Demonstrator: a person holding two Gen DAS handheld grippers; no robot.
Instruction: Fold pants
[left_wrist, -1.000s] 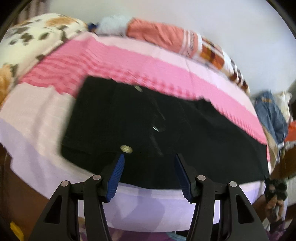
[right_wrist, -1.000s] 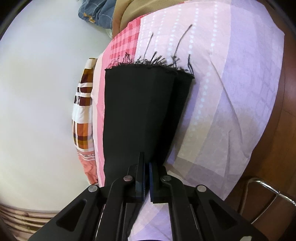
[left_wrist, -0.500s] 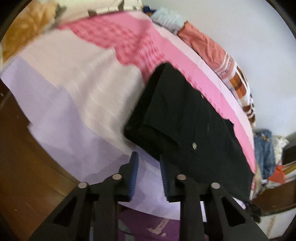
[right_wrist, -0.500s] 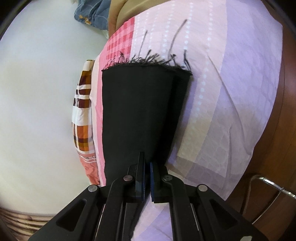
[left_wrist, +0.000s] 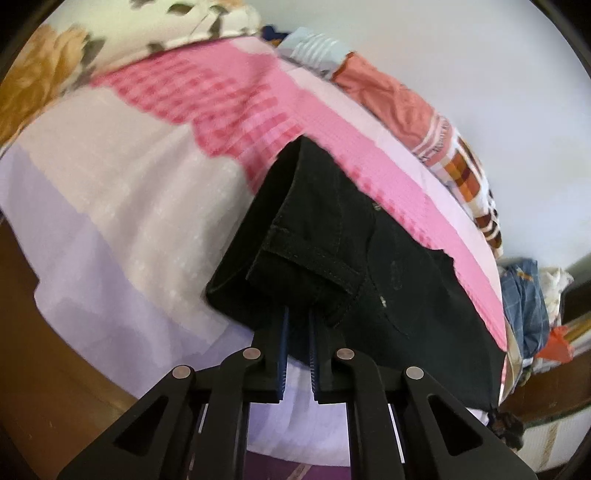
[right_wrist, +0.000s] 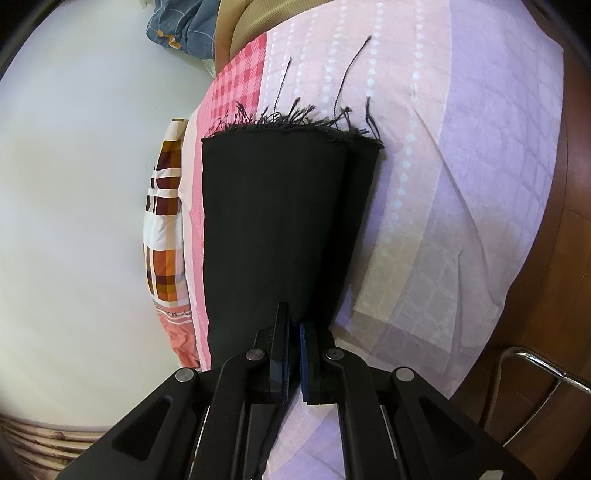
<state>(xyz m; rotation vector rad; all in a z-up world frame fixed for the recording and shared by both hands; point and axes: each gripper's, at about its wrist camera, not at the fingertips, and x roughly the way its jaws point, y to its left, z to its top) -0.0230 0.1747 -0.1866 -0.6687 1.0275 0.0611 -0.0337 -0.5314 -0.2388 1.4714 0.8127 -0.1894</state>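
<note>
Left wrist view first: the left gripper (left_wrist: 297, 332) has just closed its blue-padded jaws on the waistband corner of the black denim pants (left_wrist: 369, 266), and the cloth is pinched between them. The pants lie lengthwise across the pink-and-lilac checked bedsheet (left_wrist: 129, 221), near its front edge, with a belt loop right above the pinch. My worry here is that the bite looks shallow and may only have the top layer. If that's so, lifting would peel one layer off and leave the other on the bed, so the fold would come out crooked. Thick denim seams can also slide out of pads.

Right wrist view: the right gripper (right_wrist: 293, 339) is clamped tight on the leg part of the pants, with the frayed hem (right_wrist: 291, 127) lying flat further out on the sheet. The two legs aren't quite stacked; one peeks out on the right side. If both hands pull unevenly, that offset gets worse. The long loose threads could snag too. The bed's wooden frame (right_wrist: 554, 314) is close, so fabric could drag over the edge.
</note>
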